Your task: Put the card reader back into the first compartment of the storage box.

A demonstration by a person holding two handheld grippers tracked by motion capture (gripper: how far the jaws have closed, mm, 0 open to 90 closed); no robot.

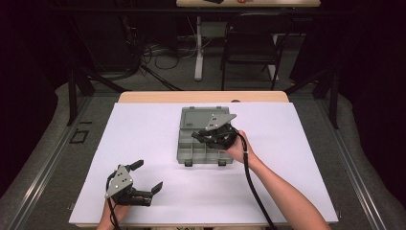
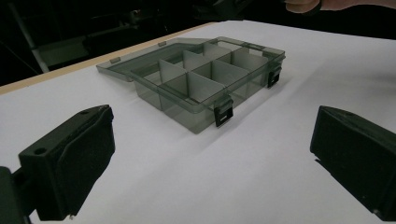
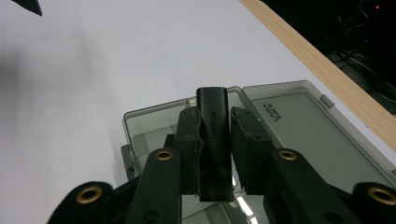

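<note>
Placement step: right gripper [image 3: 215, 140], jaws pinching a black stick [image 3: 213, 140] over the open box [image 1: 205, 135], should centre it above one cell w/o hitting dividers, then lower & release; left gripper [image 1: 143, 179] spread, idle near table edge.

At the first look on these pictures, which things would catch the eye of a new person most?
First comes the grey compartment box, lying open in the middle of the white table with its lid folded flat behind it. Above the box, the right gripper is shut on a small black device, which stands out between the jaws. Near the table's front left, the left gripper rests with its jaws wide open.
</note>
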